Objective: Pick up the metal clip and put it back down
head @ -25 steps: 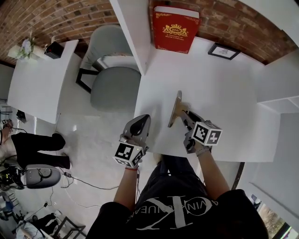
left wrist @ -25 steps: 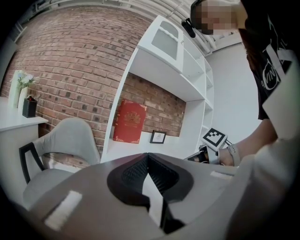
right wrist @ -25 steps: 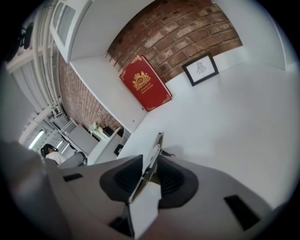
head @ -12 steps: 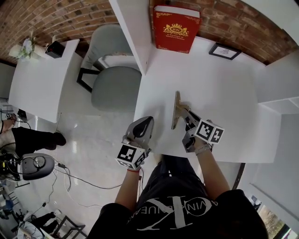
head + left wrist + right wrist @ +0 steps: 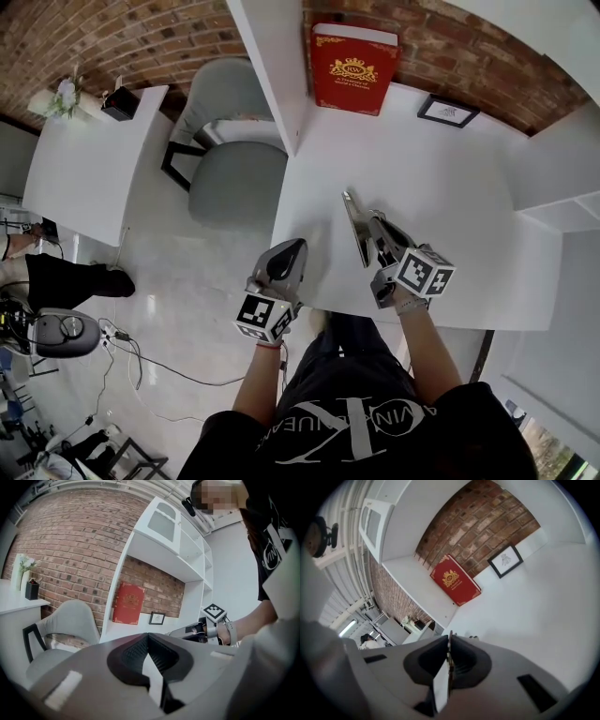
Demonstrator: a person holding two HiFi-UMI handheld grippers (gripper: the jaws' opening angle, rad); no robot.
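The metal clip is pinched by the right gripper and seems lifted off the desk; setting it down remains.

Black tee, black trousers.
White outline lettering across the tee, short sleeves; left claw and right claw grey-shelled, black ribbed pads, each carrying a white cube with black square markers.

Red book upright against brick wall, small framed picture nearby, grey chair beside white desk
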